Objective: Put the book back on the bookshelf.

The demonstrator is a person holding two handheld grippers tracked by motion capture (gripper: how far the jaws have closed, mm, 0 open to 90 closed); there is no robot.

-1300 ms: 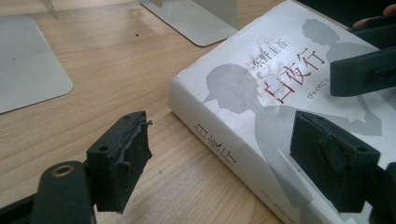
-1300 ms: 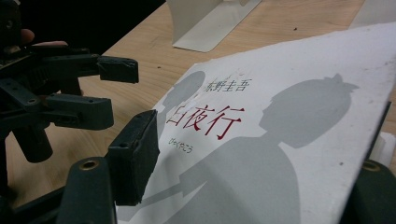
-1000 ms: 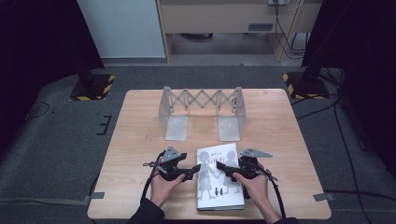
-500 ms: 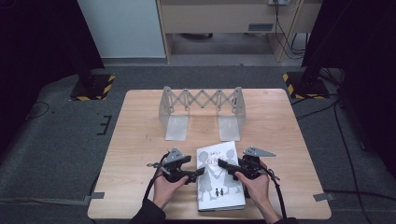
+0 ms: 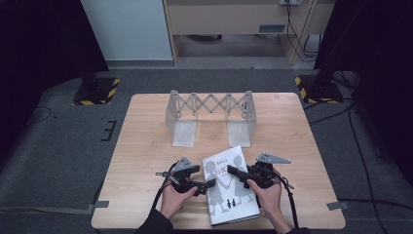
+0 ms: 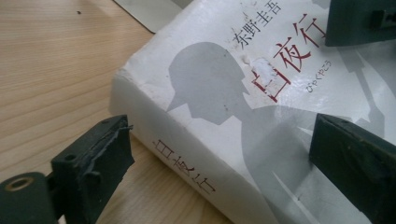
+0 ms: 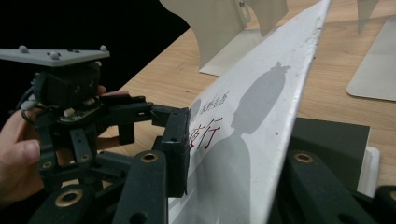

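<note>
Both forearms come in from the near edge of the tabletop [image 5: 146, 146] and meet at a white book [image 5: 229, 187] that lies close to that edge, its cover showing grey silhouettes and red characters.

The left hand [image 5: 171, 200] holds the left hand-held gripper [image 5: 210, 183] low and nearly level, pointing across at the book's spine side. Its jaws have just been opening and now stand spread: in the left gripper view one black pad sits beside the spine over the wood and the other hangs above the cover, neither pressing on the book [image 6: 243, 116].

The right hand [image 5: 265, 195] holds the right hand-held gripper [image 5: 229, 169] angled inward over the book's far right part. Its jaws have just been closing, and in the right gripper view the front cover [image 7: 261, 121] stands lifted on edge between them, with the dark inner page [image 7: 334, 144] laid bare beneath; whether the pads press on the cover already I cannot tell. The same view shows the left gripper [image 7: 177, 123] at the cover's other side.

Farther back on the pale wooden tabletop stands a grey metal expanding book rack [image 5: 210, 117], well apart from the book. Around the table lies dark carpet [image 5: 58, 146], with black stands on yellow-striped feet [image 5: 95, 92] at both far corners and a light cabinet [image 5: 229, 19] behind.
</note>
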